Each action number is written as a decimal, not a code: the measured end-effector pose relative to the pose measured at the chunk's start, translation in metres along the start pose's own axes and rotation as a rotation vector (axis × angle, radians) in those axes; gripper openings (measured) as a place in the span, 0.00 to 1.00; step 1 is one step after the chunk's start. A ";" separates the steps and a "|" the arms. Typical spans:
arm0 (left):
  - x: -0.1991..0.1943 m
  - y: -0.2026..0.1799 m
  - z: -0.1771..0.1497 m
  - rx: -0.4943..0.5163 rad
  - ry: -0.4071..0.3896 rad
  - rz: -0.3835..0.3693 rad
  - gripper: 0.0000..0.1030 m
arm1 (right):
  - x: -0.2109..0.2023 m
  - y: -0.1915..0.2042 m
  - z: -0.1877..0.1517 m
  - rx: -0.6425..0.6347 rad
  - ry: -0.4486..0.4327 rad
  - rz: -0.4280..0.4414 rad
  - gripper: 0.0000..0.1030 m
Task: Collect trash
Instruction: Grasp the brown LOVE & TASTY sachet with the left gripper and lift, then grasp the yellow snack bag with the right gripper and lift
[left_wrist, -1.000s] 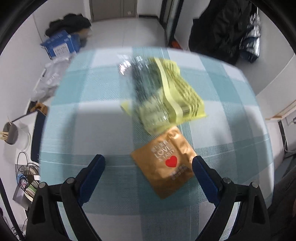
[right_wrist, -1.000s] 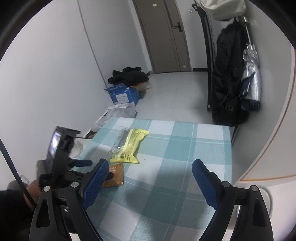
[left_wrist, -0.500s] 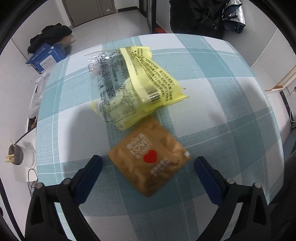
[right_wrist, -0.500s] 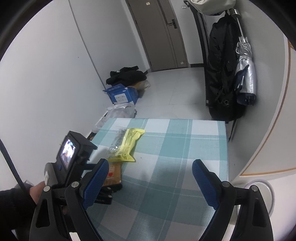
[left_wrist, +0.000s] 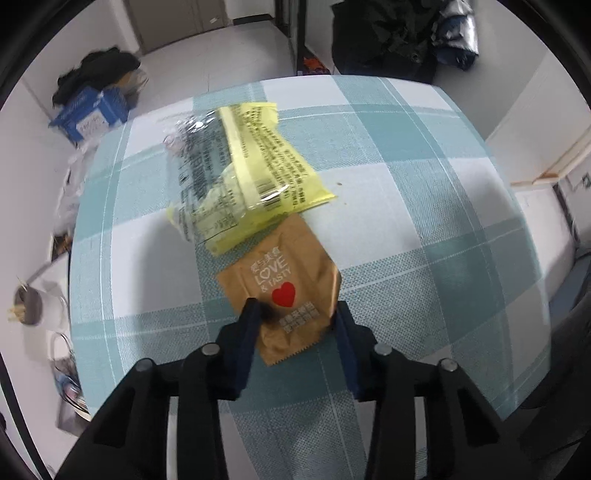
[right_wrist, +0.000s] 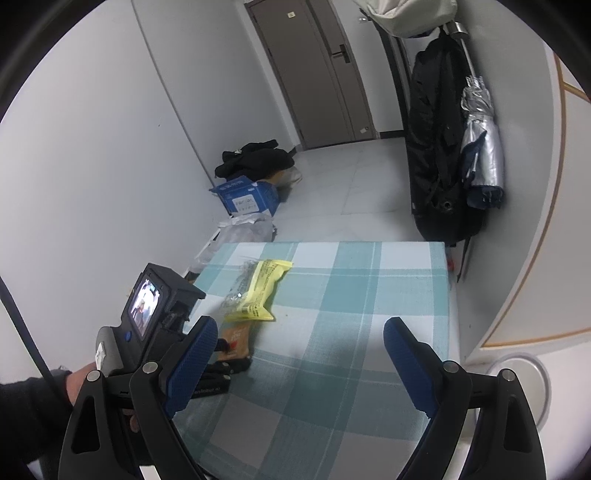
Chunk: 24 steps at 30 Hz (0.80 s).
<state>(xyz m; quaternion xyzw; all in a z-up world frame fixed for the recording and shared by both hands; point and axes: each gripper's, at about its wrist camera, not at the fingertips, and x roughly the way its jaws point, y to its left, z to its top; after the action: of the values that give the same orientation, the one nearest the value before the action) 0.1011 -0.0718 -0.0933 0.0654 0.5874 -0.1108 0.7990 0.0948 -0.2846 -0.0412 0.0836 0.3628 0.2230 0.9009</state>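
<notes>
Brown snack wrapper (left_wrist: 284, 295) lies near the tabletop's (left_wrist: 424, 229) left edge, just before a yellow-and-clear wrapper (left_wrist: 243, 177), its near end pinched between the left gripper's (left_wrist: 295, 314) narrowed fingers, while the right gripper (right_wrist: 299, 354) hangs wide open, holding nothing.

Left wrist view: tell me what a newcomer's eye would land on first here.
First the brown snack packet with its red heart, lying on the checked tablecloth with the left gripper closing around its near end, fingers at both edges. Just beyond it lies the yellow wrapper, its near end against the packet's far edge. In the right wrist view, the right gripper hangs wide open over bare cloth, holding nothing.
</notes>
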 end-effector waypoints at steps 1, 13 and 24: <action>-0.002 0.004 -0.001 -0.023 0.002 -0.018 0.30 | -0.001 -0.001 -0.001 0.004 -0.001 0.001 0.89; -0.034 0.031 -0.011 -0.123 -0.064 -0.073 0.08 | -0.007 -0.009 -0.003 0.058 -0.006 -0.004 0.89; -0.022 0.073 0.003 -0.181 -0.133 -0.046 0.03 | 0.008 0.000 -0.012 0.013 0.033 -0.075 0.89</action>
<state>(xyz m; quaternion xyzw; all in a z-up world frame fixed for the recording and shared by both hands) 0.1164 0.0006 -0.0734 -0.0278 0.5420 -0.0797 0.8361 0.0917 -0.2812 -0.0555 0.0720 0.3819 0.1882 0.9020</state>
